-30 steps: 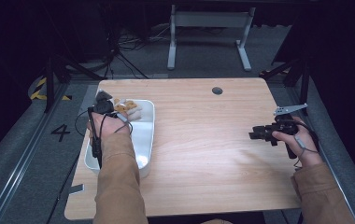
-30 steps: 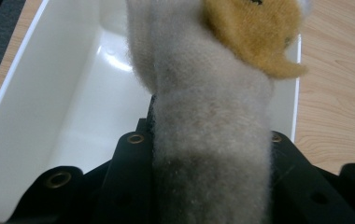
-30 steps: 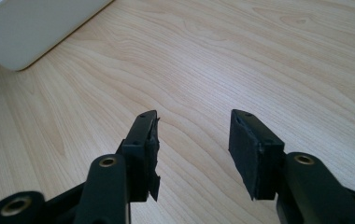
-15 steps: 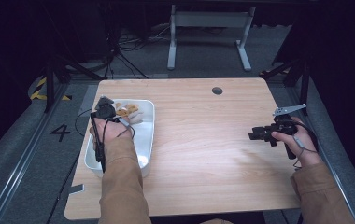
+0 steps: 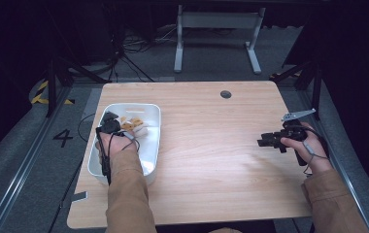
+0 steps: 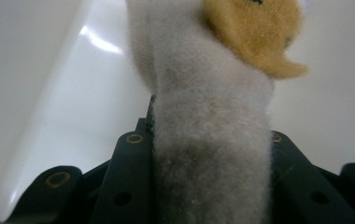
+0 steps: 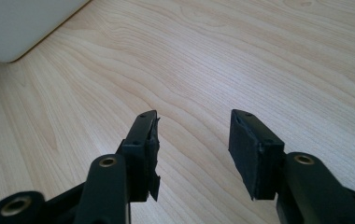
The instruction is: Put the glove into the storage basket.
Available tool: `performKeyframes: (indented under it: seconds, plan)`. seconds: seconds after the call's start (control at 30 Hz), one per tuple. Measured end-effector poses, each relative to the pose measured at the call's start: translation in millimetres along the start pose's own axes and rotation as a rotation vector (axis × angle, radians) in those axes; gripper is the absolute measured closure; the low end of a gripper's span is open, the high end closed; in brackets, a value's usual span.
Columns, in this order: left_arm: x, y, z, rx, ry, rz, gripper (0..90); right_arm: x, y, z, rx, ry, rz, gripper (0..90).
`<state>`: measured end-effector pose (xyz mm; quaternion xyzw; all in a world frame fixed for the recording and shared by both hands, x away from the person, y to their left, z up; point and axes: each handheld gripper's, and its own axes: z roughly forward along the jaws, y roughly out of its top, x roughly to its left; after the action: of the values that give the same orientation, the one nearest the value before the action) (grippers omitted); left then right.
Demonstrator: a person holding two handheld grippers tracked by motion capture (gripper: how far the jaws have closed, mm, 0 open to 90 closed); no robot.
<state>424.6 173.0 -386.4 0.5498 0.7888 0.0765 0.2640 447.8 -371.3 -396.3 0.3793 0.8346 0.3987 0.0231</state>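
A white plastic tray point(image 5: 153, 145) sits at the table's left, with white and orange-yellow soft pieces point(image 5: 135, 126) at its far end. My left gripper point(image 5: 109, 119) is down inside the tray beside them. In the left gripper view its jaws point(image 6: 210, 135) are shut on a fuzzy white soft item point(image 6: 213, 93) with a yellow-orange patch point(image 6: 255, 32), seen against the tray's white wall point(image 6: 35, 70). At the table's right edge my right gripper point(image 5: 263, 141) points left, low over the wood. Its jaws point(image 7: 194, 135) stand open with nothing between them.
The wooden table point(image 5: 211, 170) has a round cable hole point(image 5: 226, 94) near its far edge. A corner of the tray point(image 7: 21, 23) lies well ahead of the right gripper. A metal stand point(image 5: 216, 29) and cables lie on the floor beyond.
My left hand has sunk lower into the tray with the fuzzy item still gripped. The right hand has kept still.
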Motion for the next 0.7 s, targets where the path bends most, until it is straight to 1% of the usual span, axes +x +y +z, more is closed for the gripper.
performKeyframes:
  seconds: [0.03,0.07,0.13,0.2,0.23,0.27,0.3,0.33,0.37,0.4,0.43,0.47,0.5,0.53,0.57,0.63,0.7]
  plan:
    - [0.9,-0.7,1.2,0.003,0.0,-0.007,69.9,0.0,-0.1,0.2,0.001,0.0,0.0,54.0]
    - [2.3,-1.1,1.9,0.002,0.001,-0.001,69.8,0.1,-0.2,0.5,0.001,0.0,0.001,54.0]
    - [4.6,-2.1,2.9,0.005,0.003,-0.002,69.8,-0.1,-0.2,0.9,0.0,0.009,0.001,54.0]
    - [5.5,-3.3,5.6,0.006,0.003,-0.008,69.7,0.1,-0.2,1.5,0.002,0.005,-0.002,53.9]
    - [6.0,-3.5,6.7,0.01,0.002,-0.001,69.7,0.1,-0.2,1.7,0.003,0.006,-0.002,53.9]
    - [5.3,-3.8,8.2,0.002,0.0,-0.008,69.6,0.2,-0.3,1.9,0.003,0.007,-0.001,53.9]
    - [4.8,-3.7,9.8,0.004,-0.002,-0.009,69.7,0.2,-0.4,1.9,0.003,0.007,-0.001,53.9]
    - [4.8,-3.3,10.8,0.006,0.0,-0.001,69.6,0.2,-0.4,1.9,0.003,0.006,0.0,53.9]
    - [4.2,-3.1,12.7,0.008,-0.003,-0.005,69.6,0.1,-0.5,1.8,0.003,0.005,0.0,53.9]
    - [4.5,-2.6,13.9,0.01,-0.005,0.001,69.6,-0.2,-0.5,1.6,0.003,0.003,0.0,53.8]
    - [3.2,-2.7,16.5,0.006,-0.005,-0.007,69.5,-0.4,-0.6,1.5,0.003,0.004,0.001,53.8]
    - [3.3,-2.7,18.5,0.008,-0.005,0.004,69.5,-1.0,-0.9,1.4,0.002,0.001,0.003,53.8]
    - [2.5,-2.9,20.0,0.01,-0.005,-0.001,69.4,-1.4,-1.1,1.3,0.004,-0.002,0.004,53.8]
    - [2.7,-3.1,22.1,0.019,-0.004,0.01,69.3,-1.7,-1.3,1.4,0.004,-0.003,0.004,53.8]
    - [1.3,-3.9,24.2,0.017,-0.006,-0.002,69.3,-2.1,-1.6,1.6,0.005,-0.001,0.005,53.8]
    - [1.3,-4.3,27.1,0.027,-0.008,0.0,69.1,-2.1,-1.7,2.1,0.007,-0.001,0.006,53.8]
    - [0.7,-4.8,28.9,0.022,-0.012,-0.001,68.9,-1.5,-1.7,3.2,0.006,0.001,0.007,53.7]
